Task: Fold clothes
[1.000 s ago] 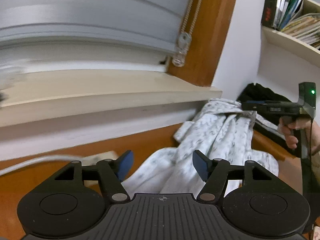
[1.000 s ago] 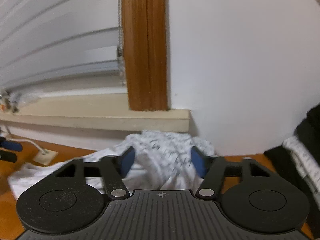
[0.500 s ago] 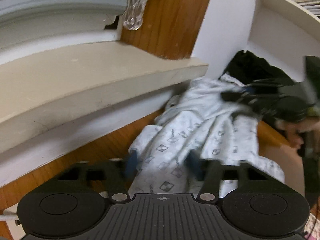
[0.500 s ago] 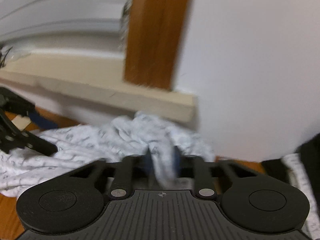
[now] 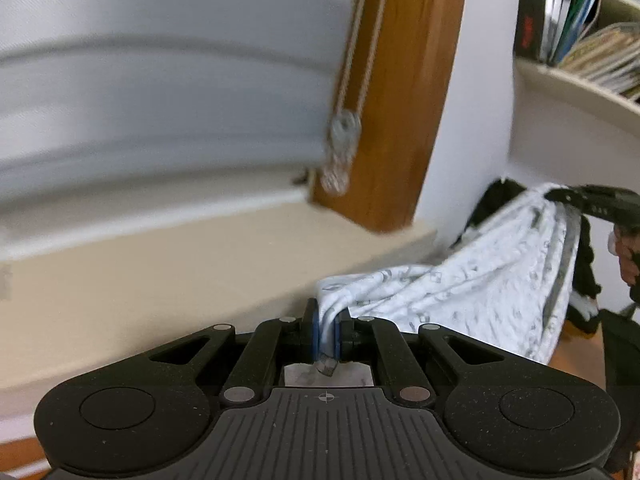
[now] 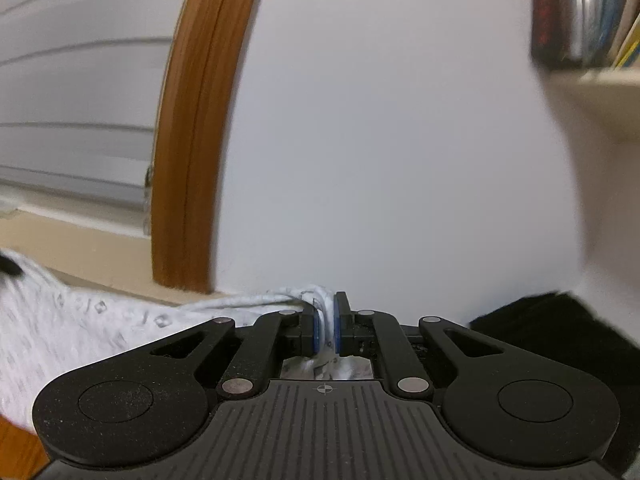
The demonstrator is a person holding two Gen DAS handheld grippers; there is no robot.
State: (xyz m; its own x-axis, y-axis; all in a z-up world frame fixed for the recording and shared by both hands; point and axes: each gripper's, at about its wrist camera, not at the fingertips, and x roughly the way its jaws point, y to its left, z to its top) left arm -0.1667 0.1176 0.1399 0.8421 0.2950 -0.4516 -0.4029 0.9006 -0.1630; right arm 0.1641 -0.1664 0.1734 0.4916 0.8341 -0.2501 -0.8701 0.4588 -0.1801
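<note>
Window blind and wood frame are filling the upper left of the left wrist view; white wall is taking most of the right wrist view. Bookshelf is sitting in the upper right corner.

White patterned garment is hanging in the air, stretched as a sagging sheet across the lower right of the left view and running off the lower left of the right view. It is not lying flat on anything visible. Dark clothing is sitting behind it at lower right. A sliver of orange worktop is showing under the hanging hem.

Left claw is clamping a bunched edge of the garment, pads closed tight on the fabric at bottom centre. Right claw is doing the same at bottom centre of its own view; it is also showing at the right edge of the left view, pinching the upper end of the cloth.

Progress, as a judgement: the garment is being held up by two points and spread between them. No crease or fold line is showing in it. Laying it out and making the folds are looking like what is left.
</note>
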